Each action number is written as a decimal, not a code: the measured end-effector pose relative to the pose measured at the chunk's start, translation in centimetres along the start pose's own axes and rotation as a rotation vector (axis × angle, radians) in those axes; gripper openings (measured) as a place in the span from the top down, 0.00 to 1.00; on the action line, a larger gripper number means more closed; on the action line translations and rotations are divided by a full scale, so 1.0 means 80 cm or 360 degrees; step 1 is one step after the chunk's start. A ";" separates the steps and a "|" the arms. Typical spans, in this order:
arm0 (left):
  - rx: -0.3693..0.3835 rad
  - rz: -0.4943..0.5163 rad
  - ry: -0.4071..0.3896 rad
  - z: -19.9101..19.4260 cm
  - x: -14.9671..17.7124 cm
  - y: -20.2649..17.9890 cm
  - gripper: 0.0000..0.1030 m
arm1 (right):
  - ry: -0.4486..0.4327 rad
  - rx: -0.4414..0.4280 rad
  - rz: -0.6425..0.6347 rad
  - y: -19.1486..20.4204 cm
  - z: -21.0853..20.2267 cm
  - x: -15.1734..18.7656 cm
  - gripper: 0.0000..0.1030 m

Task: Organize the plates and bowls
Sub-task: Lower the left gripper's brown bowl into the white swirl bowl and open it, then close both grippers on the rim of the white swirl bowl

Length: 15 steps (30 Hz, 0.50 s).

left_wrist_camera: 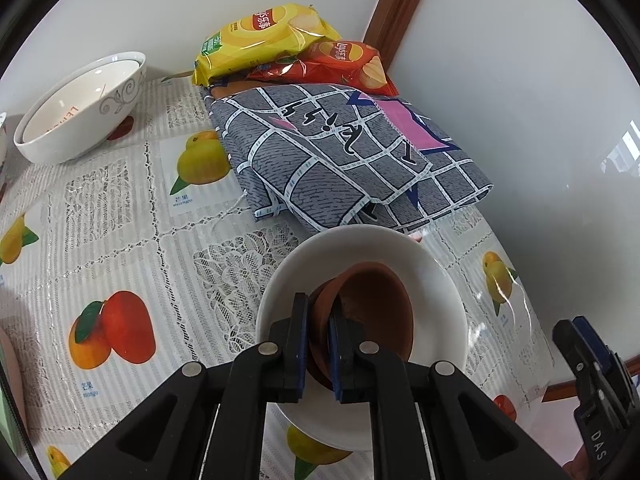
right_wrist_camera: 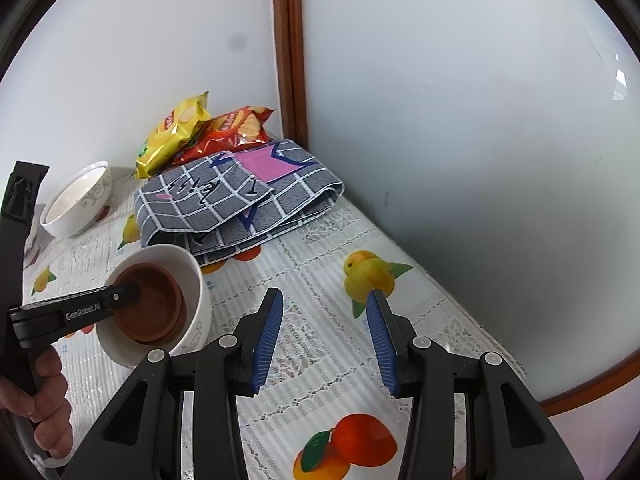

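Left gripper (left_wrist_camera: 319, 312) clamped on brown bowl (left_wrist_camera: 376, 304) rim inside white bowl (left_wrist_camera: 440, 280); right gripper (right_wrist_camera: 326, 312) part open, empty.

A folded grey checked cloth (left_wrist_camera: 340, 152) lies on the fruit-print tablecloth (left_wrist_camera: 120, 220) (yellow (left_wrist_camera: 260, 36) and red (left_wrist_camera: 344, 64) crisp bags behind it).

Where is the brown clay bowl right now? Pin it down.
The brown clay bowl sits inside the white bowl just in front of the folded grey cloth, its near rim pinched by the left gripper.

Brown bowl (left_wrist_camera: 376, 308) in white bowl (left_wrist_camera: 436, 280); fruit-print tablecloth (left_wrist_camera: 120, 240).
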<state>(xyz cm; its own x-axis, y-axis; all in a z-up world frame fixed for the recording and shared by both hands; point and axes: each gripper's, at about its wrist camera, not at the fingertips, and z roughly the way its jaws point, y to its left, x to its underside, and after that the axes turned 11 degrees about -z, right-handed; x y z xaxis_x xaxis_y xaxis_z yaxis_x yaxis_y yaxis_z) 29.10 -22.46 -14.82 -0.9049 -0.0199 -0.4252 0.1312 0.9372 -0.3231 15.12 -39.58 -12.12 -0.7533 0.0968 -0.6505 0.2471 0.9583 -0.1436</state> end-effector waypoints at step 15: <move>-0.0154 0.0157 -0.0126 -0.042 -0.002 -0.006 0.72 | 0.0007 -0.0182 0.0059 0.010 0.010 0.002 0.53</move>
<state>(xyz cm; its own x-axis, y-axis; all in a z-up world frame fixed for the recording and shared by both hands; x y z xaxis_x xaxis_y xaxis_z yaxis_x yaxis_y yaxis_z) 27.85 -21.76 -11.73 -0.8541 0.0502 -0.5177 0.1750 0.9650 -0.1951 15.67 -38.99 -12.92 -0.7478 0.1336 -0.6504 0.2037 0.9785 -0.0333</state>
